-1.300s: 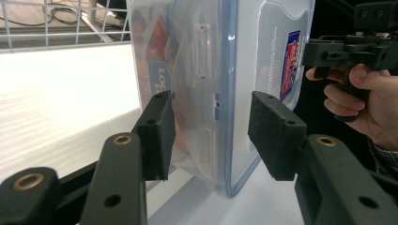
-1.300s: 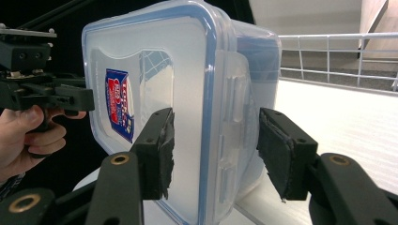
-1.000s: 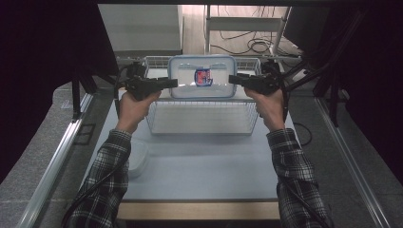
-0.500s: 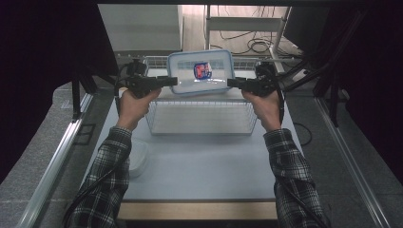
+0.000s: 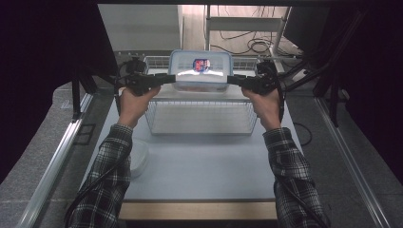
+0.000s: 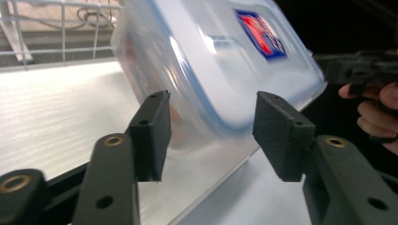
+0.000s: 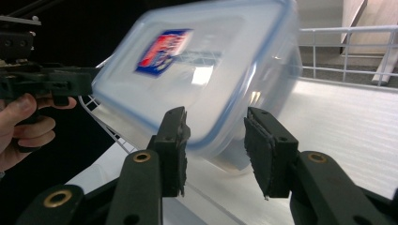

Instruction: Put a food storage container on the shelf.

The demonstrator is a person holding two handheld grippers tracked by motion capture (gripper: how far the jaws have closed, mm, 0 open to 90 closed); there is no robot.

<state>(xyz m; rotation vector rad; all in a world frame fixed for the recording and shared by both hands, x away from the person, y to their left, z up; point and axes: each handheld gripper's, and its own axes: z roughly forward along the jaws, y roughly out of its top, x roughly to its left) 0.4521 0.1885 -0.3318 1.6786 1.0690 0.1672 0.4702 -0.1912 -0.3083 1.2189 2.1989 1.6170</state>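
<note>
A: Where's the box?
B: The lidded plastic container point(image 5: 200, 70) is up in the air over the far end of the wire basket point(image 5: 199, 116), carried between both grippers. Its long axis runs left-right, one gripper at each short end.

A: Fingers?
B: The left gripper point(image 5: 166, 78) holds the left end and the right gripper point(image 5: 233, 79) the right end. Both gripper views show the fingers point(image 6: 151, 133) straddling the container's edge, clenched on it as far as I can judge; actual contact is blurred. Right pads point(image 7: 172, 147) look the same.

A: Which hand is nearer?
B: Neither, it's symmetric. The container tilts, its label point(image 5: 201, 64) facing the camera.

A: Room to move?
B: The basket is open straight below, with bare floor inside. Its wire rim is close under the container's near edge, so that's the edge to watch. The worktop point(image 5: 199, 166) in front is free, apart from a white lid-like thing point(image 5: 138, 156) at the left edge.
</note>
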